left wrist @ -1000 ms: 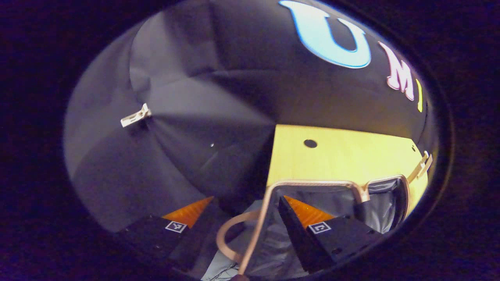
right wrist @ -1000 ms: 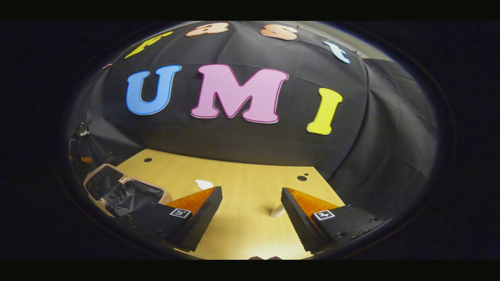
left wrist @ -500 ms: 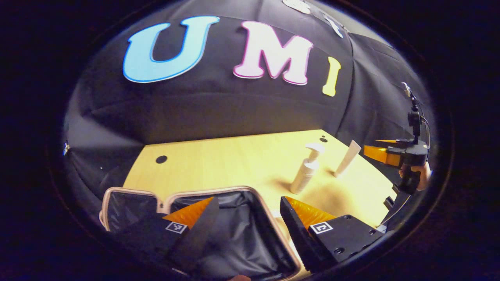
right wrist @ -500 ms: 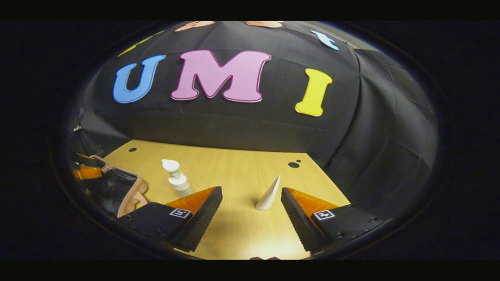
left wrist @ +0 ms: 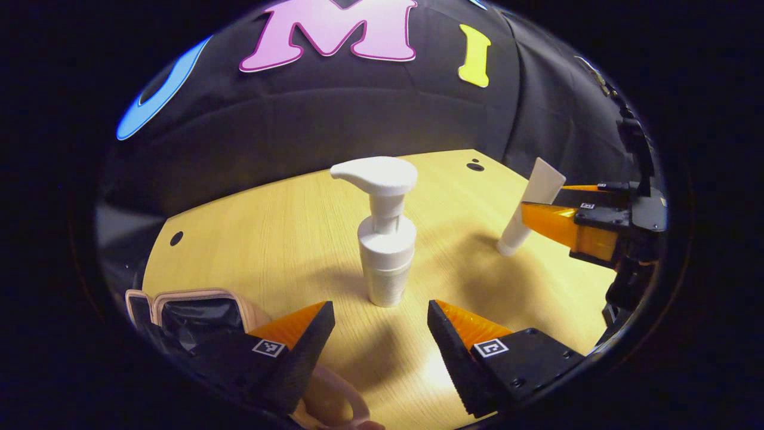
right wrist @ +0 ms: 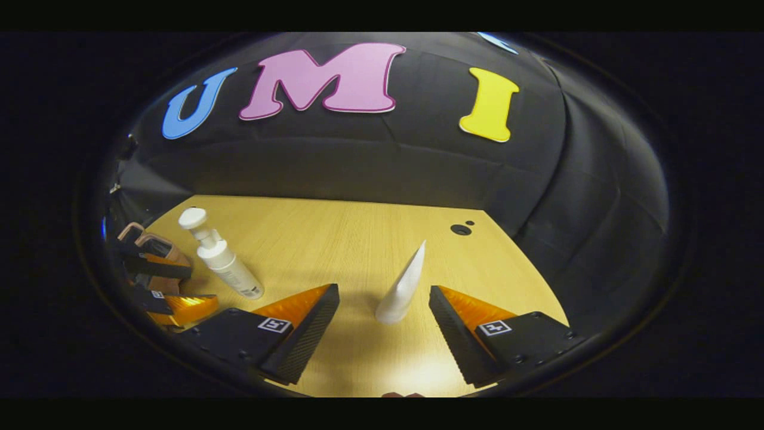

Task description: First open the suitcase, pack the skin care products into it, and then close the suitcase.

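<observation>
1. We have the left claw [left wrist: 379, 322] spread wide, aimed at the pump bottle [left wrist: 385, 236] standing upright just ahead between its fingers, not yet touched.
2. Our right claw [right wrist: 384, 313] is also apart, and the tube [right wrist: 403, 286] stands cap-down just ahead in its gap, tilted a little, so each claw seems lined up for its own product.
3. Off our left claw's left side lies the suitcase [left wrist: 197, 304], lid already open, lining showing, ready to receive.
4. Both products stand on the tabletop [right wrist: 334, 239], near each other; packing has yet to start.
</observation>
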The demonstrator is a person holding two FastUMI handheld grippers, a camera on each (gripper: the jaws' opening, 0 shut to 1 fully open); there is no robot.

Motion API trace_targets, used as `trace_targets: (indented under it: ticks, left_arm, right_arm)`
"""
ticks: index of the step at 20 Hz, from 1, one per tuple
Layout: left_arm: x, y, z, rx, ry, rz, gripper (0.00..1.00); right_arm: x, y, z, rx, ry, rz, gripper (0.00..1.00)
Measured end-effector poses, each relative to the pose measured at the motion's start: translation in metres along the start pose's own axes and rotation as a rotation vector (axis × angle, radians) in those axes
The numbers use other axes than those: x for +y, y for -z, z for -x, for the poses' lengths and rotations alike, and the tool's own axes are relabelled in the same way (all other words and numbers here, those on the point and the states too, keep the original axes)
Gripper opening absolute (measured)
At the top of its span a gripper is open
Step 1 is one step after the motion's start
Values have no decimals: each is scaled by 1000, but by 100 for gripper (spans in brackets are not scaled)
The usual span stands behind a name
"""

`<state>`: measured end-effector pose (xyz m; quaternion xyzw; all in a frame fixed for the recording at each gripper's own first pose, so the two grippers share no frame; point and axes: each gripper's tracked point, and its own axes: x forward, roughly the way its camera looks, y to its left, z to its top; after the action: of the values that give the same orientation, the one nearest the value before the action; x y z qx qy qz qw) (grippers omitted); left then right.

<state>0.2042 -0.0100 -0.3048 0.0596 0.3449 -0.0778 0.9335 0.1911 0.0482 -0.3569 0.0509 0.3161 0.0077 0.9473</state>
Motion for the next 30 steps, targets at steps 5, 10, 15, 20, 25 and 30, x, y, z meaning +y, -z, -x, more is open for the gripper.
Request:
trace_targets:
  ticks: [5, 10, 15, 20, 25, 30]
  left_arm:
    - [4, -7, -47, 13, -75, 66, 99]
    - [-1, -14, -88, -5, -117, 70, 99]
    - [-3, -16, -87, 37, -95, 104, 58]
    - [8, -15, -42, 58, -51, 110, 53]
    - [54, -5, 75, 98, -11, 45, 53]
    - [164, 104, 137, 442, -156, 110, 53]
  right_arm:
    - [0, 24, -39, 66, -44, -26, 98]
    - [-4, 49, -72, 134, -46, -70, 97]
    - [-3, 45, -74, 131, -44, -98, 51]
    - [6, 37, -38, 120, -104, -46, 47]
    - [32, 7, 32, 25, -190, -2, 47]
    - [77, 2, 96, -17, -282, 3, 47]
